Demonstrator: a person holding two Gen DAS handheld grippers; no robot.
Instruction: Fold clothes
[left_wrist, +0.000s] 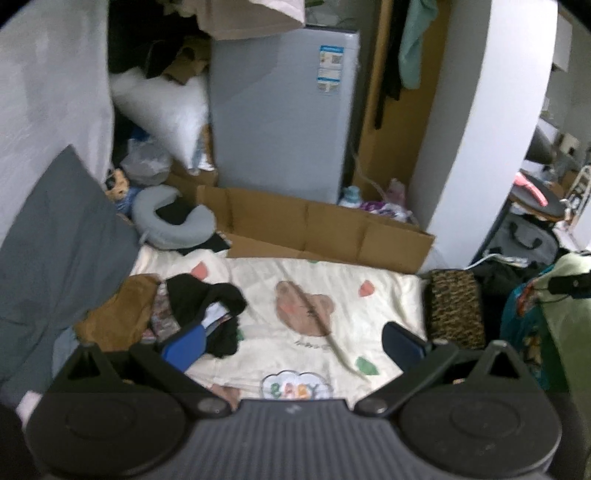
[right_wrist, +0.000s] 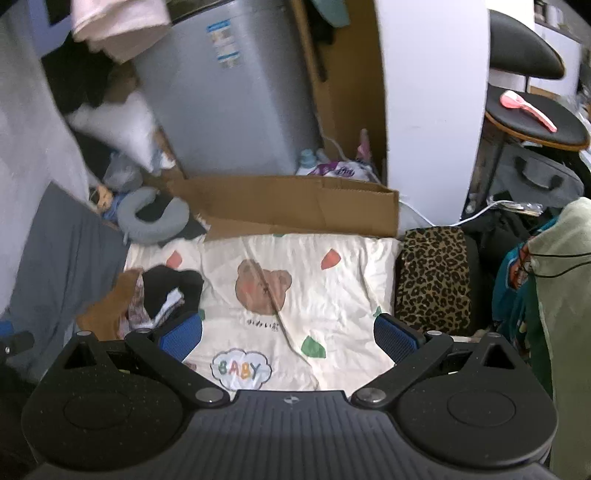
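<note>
Both tongs are held above the bed, looking forward over the cream blanket (right_wrist: 295, 295) with the bear print.

Left tongs (left_wrist: 293, 341): jaws spread wide, nothing between them. Right tongs (right_wrist: 288, 332): the same, wide open and empty. Neither touches any cloth.

The clothes to fold lie in one heap (left_wrist: 184, 310), ahead and to the left of both tongs, on the left part of the blanket. In the heap you can pick out a black garment (left_wrist: 210, 295) on top, a brown one (left_wrist: 118, 314) at the left edge, and something patterned between them. They are tangled; how many pieces there are cannot be told. In the left view the left finger (left_wrist: 188, 345) sits in front of the heap's near edge; contact cannot be judged.

Step in hand, by judgement: the start. Nothing is picked up, nothing is laid flat, no folded stack shows.

Next move, by judgement: you swing the left tongs left and down onto the black garment, close on a single layer at its edge, and lift it free of the heap. The bare blanket straight ahead of both tongs is where you would spread it.

Watch for: soft cloth drags its neighbours, so a deep bite may take two pieces at once. The leopard-print cushion (right_wrist: 436, 273) lies ahead to the right, apart from the heap.
</note>
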